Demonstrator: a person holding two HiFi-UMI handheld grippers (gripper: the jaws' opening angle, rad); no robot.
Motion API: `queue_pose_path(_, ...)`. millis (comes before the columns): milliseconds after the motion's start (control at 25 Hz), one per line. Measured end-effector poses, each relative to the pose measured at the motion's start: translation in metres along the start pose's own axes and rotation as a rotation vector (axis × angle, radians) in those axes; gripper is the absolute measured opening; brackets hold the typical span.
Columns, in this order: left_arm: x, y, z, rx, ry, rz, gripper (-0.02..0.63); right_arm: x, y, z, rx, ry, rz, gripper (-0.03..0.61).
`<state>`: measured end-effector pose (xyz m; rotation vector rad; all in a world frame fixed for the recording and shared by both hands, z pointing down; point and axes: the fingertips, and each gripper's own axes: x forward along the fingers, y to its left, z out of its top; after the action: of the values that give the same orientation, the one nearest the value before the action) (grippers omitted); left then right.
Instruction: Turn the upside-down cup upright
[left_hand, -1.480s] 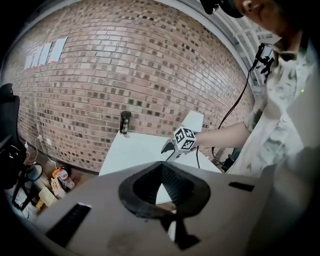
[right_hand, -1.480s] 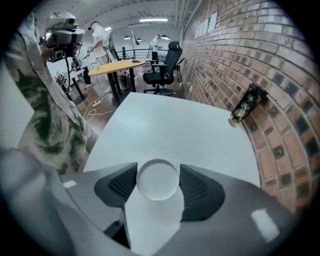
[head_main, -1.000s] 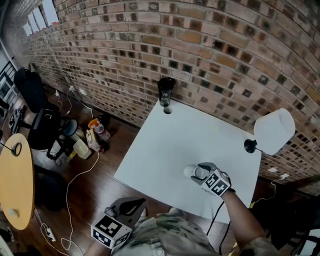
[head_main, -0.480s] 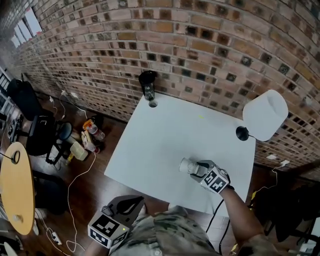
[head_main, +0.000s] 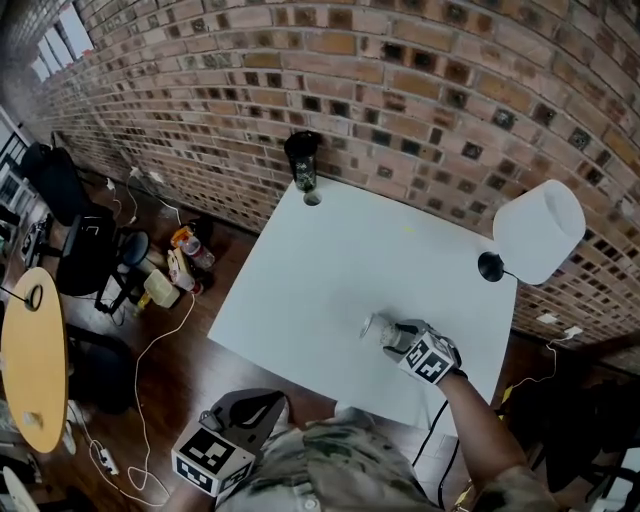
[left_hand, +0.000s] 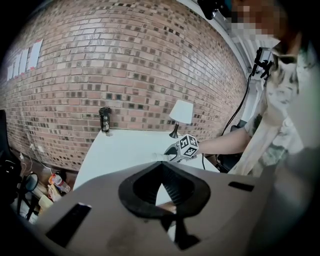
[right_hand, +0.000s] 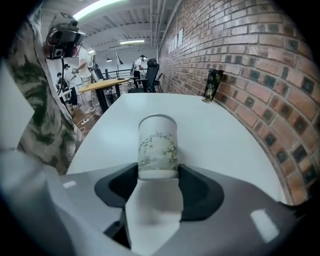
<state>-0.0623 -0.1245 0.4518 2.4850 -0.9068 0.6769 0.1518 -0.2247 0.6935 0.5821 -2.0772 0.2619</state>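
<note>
— What is different from a second ago?

— The cup (right_hand: 157, 142). A second ago the head view looks down onto its round end, just at the tips of the right gripper (right_hand: 158, 175). Now it leans out ahead of those tips, and its painted side shows instead of that end

— So the turn is under way?

— I judge so: it is neither standing nor fully over, roughly halfway through the flip. From its own view the right gripper is clamped on the cup's near end, both pads pressed on the wall, with the rest of the cup sticking straight out beyond the jaws over the white surface (head_main: 320, 270)

— Which end is it holding, mouth or base?

— I cannot tell. The far end shows only as a pale rimmed oval, and the near end is buried between the pads

— Is the cup resting on the surface?

— No view settles that. It may be just clear of it or brushing it with the far edge

— And the other gripper?

— The left gripper (left_hand: 161, 166) hangs well back, nearer the person than the right one, off the near edge of the surface. Its jaws meet at the tips with nothing between them, so it plays no part

— What does that leave?

— Carrying the roll through until the mouth faces up, setting the base flat just ahead of the gripper, and only then letting go; released at this lean, the cup would likely tip and roll
</note>
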Motion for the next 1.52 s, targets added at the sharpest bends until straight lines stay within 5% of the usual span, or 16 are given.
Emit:
queue_pose_path(640, -0.007, 0.015, -0.004, -0.017, -0.022, -0.001, 0.006, 0.004, 0.002, -0.001, -0.009, 0.078, 0.013, 0.305)
queue_pose_path(1040, -0.011, 0.030, -0.009, -0.034, -0.035, -0.025, 0.006, -0.002, 0.002, 0.045, -0.086, 0.129, 0.019, 0.337)
queue_pose_path(1360, -0.025, 0.047, -0.018, -0.061, -0.046, -0.005, 0.006, 0.026, -0.001, 0.059, -0.200, 0.312, 0.046, 0.360)
queue_pose_path(1520, -0.030, 0.054, -0.020, -0.066, -0.048, 0.004, 0.006, 0.031, -0.002, 0.062, -0.206, 0.332, 0.035, 0.321)
